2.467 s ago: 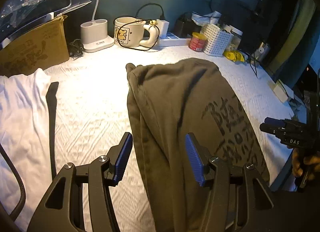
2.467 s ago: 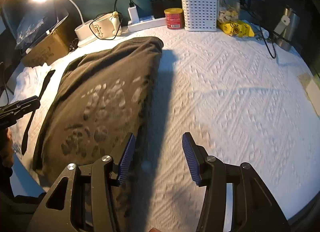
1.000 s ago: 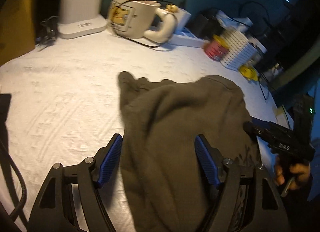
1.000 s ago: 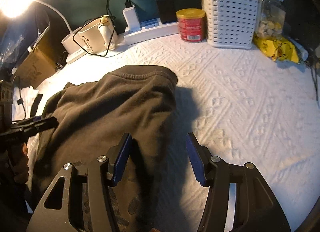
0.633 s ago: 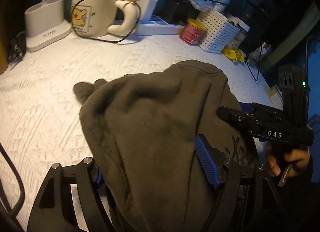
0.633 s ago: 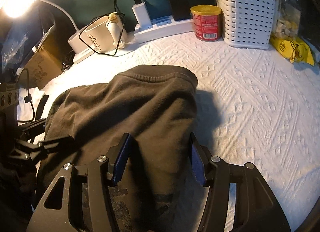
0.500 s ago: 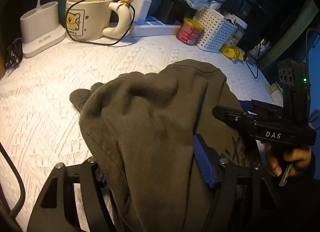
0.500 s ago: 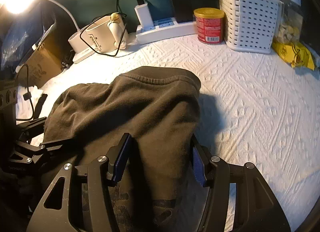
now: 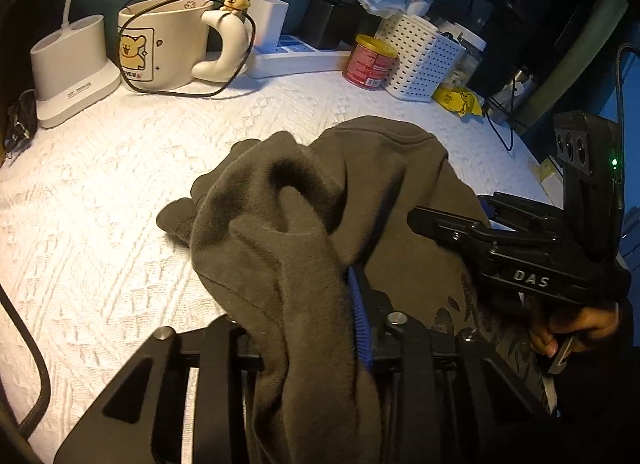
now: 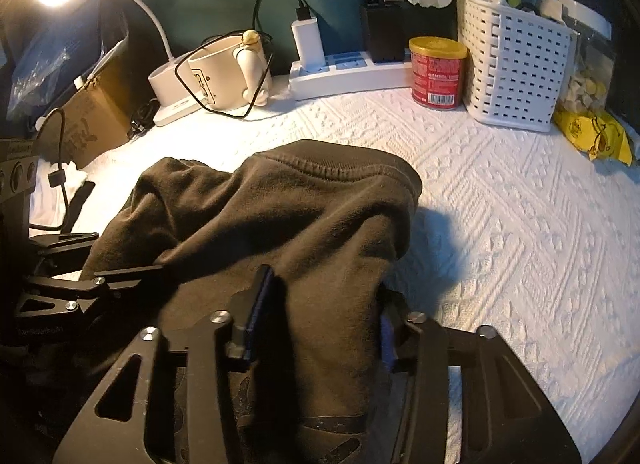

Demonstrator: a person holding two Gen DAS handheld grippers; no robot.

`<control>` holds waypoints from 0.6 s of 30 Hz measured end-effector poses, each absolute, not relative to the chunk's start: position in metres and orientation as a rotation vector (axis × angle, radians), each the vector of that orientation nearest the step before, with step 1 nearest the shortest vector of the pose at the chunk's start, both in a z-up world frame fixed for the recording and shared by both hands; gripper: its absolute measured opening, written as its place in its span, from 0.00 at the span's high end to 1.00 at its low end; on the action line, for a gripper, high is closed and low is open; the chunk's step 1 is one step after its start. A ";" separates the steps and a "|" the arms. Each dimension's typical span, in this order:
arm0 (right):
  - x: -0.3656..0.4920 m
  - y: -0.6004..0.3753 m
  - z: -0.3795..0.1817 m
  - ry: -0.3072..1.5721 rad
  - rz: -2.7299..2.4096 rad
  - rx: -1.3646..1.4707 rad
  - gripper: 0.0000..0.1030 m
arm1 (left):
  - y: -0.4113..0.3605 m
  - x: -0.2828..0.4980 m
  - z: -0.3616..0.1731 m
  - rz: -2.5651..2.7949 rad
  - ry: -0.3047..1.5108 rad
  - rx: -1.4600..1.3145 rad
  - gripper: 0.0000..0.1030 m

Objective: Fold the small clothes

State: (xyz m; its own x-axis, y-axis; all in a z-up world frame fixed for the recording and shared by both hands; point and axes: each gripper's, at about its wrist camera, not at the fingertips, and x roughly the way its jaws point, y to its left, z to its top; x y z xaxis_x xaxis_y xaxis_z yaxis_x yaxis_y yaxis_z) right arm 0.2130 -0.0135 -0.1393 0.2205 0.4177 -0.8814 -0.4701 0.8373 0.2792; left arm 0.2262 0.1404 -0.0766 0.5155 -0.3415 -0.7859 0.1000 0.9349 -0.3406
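Both the left gripper (image 9: 320, 328) and right gripper (image 10: 320, 320) are pinching the dark shirt (image 10: 280, 216), fingers clamped on bunched cloth, carrying its near end over for a fold, which next needs laying flat on the bench (image 10: 500, 224).

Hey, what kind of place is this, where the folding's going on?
Probably a home desk or bedside table, not a lab: a cartoon mug, a power strip with chargers, a snack can and a white basket crowd the back edge of the white textured cloth.
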 end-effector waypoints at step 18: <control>0.207 -0.012 -0.128 1.158 0.630 -0.049 0.83 | 0.132 0.216 -0.067 -0.276 0.958 -0.279 0.80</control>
